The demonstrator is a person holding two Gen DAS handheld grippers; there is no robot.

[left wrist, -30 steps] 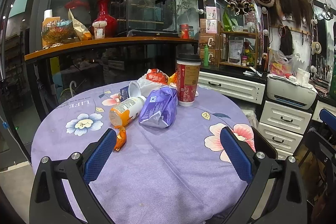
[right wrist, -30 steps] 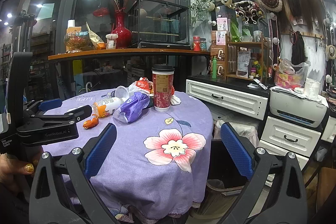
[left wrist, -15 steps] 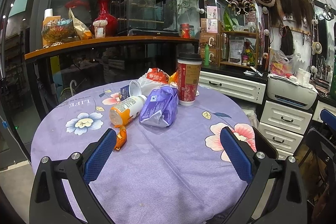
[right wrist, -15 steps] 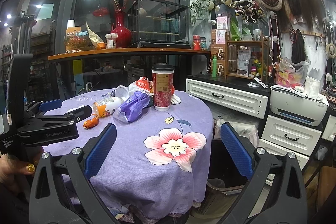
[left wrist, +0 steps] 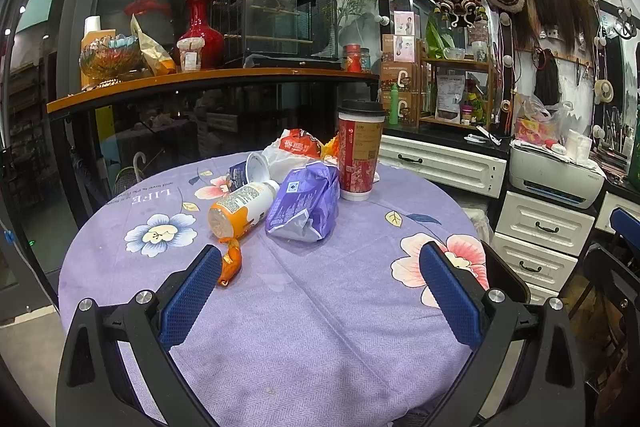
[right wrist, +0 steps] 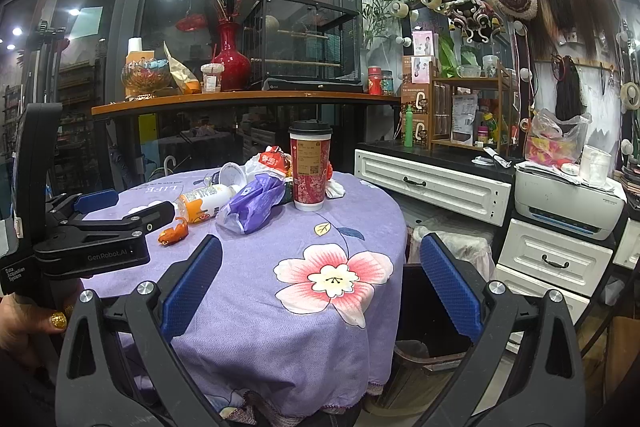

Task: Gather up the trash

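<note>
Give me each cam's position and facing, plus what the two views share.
Left wrist: sits behind the open left gripper, low over the near table edge, facing the trash pile; both blue pads show.
Right wrist: sits behind the open right gripper, further back and right, facing the table's right edge and the bin below; the left gripper and a hand show at left.
Shared: red cup, purple bag, orange bottle.

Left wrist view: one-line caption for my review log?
Open left gripper faces trash on purple floral tablecloth: red cup, purple bag, tipped bottle.
</note>
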